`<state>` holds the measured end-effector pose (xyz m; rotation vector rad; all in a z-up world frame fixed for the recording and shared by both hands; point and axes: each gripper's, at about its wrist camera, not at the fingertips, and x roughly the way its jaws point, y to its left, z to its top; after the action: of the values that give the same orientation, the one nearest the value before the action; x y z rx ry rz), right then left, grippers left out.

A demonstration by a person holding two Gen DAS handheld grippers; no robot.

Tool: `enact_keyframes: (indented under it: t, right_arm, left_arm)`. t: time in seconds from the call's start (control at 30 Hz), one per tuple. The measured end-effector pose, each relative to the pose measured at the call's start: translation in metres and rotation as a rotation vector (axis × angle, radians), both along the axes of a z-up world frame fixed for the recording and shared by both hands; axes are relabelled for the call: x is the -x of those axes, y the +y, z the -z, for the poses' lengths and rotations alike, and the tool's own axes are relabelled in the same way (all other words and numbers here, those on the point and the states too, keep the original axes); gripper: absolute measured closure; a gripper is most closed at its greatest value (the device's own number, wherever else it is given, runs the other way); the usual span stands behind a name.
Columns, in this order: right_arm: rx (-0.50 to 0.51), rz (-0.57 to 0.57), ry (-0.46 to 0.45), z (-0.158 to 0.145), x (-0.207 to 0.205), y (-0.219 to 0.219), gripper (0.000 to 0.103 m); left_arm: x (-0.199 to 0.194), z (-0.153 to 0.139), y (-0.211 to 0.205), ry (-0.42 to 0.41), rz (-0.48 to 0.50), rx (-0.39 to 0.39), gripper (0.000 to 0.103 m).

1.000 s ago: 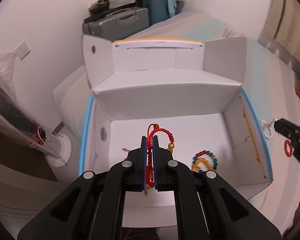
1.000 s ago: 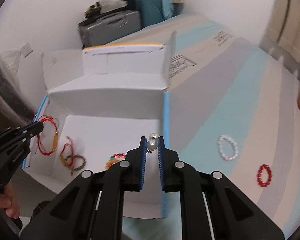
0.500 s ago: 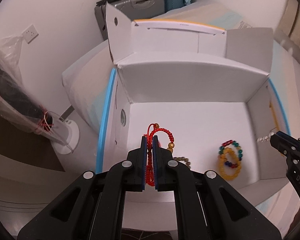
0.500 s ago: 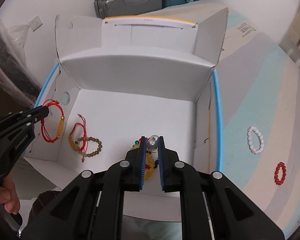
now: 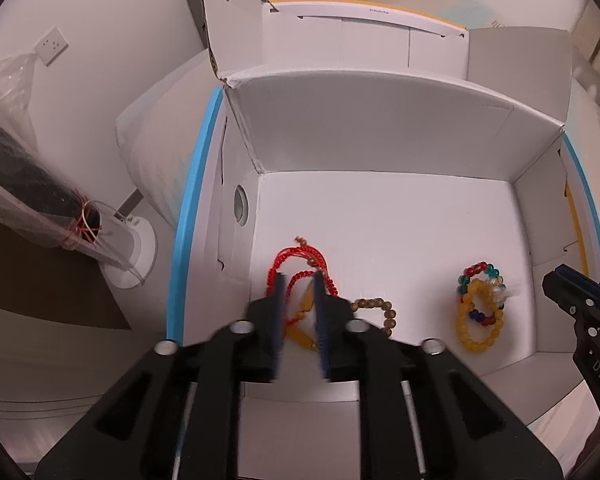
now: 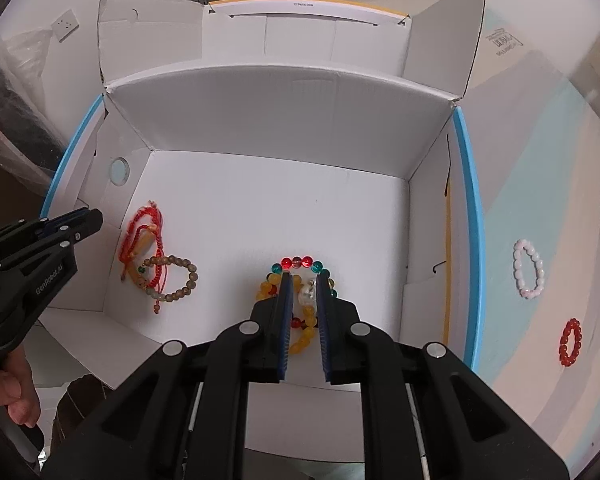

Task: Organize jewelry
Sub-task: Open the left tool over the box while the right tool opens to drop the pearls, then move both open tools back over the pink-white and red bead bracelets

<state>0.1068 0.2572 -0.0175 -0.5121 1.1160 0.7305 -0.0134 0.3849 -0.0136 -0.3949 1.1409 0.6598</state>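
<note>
Inside white box [image 6: 260, 208]: both grippers' fingers just spread, red cord bracelet [image 5: 300, 264] and pearl piece [image 6: 306, 294] lying released.

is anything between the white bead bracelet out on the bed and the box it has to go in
Yes: the box's right wall with its blue-edged flap stands between the white bead bracelet and the box floor, so it must be lifted over. The bedcover between them looks bare.

White box [image 6: 260, 216], red cord bracelet [image 6: 142, 226], striped blue-beige bedsheet [image 6: 540, 160]
</note>
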Motion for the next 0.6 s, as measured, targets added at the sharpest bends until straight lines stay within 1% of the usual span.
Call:
enact_keyframes:
  t: [0.03,0.07,0.1,0.13,0.17,0.2,0.23,0.27,0.33,0.4,0.47,0.6]
  right_arm:
    - [-0.004,0.003,0.000,0.000,-0.001,0.000,0.070]
    - [-0.007,0.006,-0.008,-0.002,-0.001,-0.001,0.062]
    - [-0.014,0.006,-0.021,-0.004,0.000,-0.001,0.049]
    - [-0.022,0.006,-0.027,-0.007,0.001,-0.002,0.043]
    - [-0.029,0.005,-0.026,-0.008,0.001,-0.002,0.041]
    - [-0.033,0.007,-0.028,-0.010,0.000,-0.003,0.034]
    - [-0.037,0.014,-0.041,-0.012,0.000,-0.004,0.028]
    - [-0.039,0.017,-0.048,-0.013,0.000,-0.005,0.025]
    - [-0.047,0.018,-0.047,-0.015,-0.001,-0.006,0.021]
    - [-0.055,0.019,-0.046,-0.017,-0.001,-0.007,0.019]
    - [-0.063,0.021,-0.053,-0.021,-0.001,-0.009,0.016]
    - [-0.087,0.026,-0.066,-0.031,0.000,-0.014,0.011]
  left_arm:
    - [0.000,0.001,0.000,-0.001,0.000,0.001,0.079]
    - [0.001,0.001,0.000,-0.003,-0.003,0.000,0.070]
    - [0.002,0.000,0.000,-0.004,-0.006,-0.005,0.060]
    - [0.003,-0.001,0.000,-0.006,-0.009,-0.015,0.056]
    - [0.004,-0.003,-0.001,-0.010,-0.011,-0.028,0.048]
    - [0.004,-0.004,-0.001,-0.008,-0.012,-0.042,0.037]
    - [0.005,-0.006,-0.002,-0.005,-0.016,-0.065,0.031]
    - [0.006,-0.008,-0.002,-0.015,-0.015,-0.072,0.028]
    - [0.006,-0.010,-0.002,-0.017,-0.018,-0.068,0.026]
    - [0.006,-0.013,-0.002,-0.029,-0.019,-0.063,0.019]
    - [0.006,-0.017,-0.003,-0.040,-0.021,-0.072,0.015]
    - [0.005,-0.025,-0.008,-0.066,-0.021,-0.078,0.010]
